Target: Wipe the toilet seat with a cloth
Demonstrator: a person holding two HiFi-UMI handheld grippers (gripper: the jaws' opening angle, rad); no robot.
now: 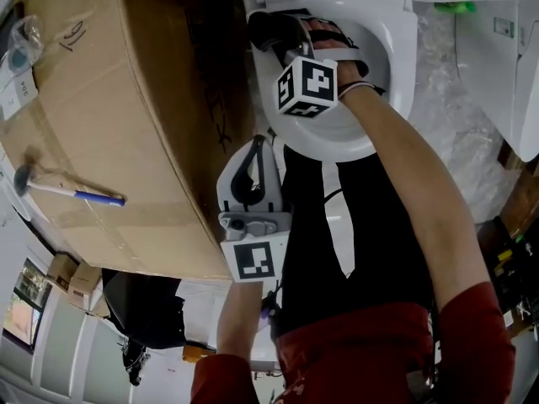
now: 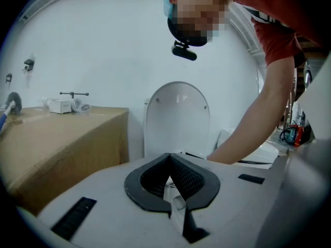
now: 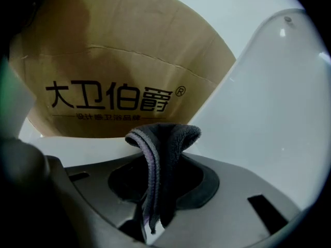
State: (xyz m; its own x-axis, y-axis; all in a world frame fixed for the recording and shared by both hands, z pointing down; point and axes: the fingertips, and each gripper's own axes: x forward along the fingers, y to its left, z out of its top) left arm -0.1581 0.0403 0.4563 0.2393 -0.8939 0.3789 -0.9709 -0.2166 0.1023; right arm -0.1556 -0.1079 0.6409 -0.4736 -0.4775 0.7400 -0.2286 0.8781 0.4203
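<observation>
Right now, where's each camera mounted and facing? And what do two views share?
Head view: on the person's head, steeply down at toilet seat and cardboard box; both forearms, left gripper, right gripper show.
Left gripper view: on the left gripper, facing the raised lid over shut jaws; the right arm shows.
Right gripper view: on the right gripper, facing cardboard box and lid past the cloth in its jaws.
Shared: cardboard box and lid in both gripper views.

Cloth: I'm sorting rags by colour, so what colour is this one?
Dark grey cloth with a purplish edge; best seen in the right gripper view.
</observation>
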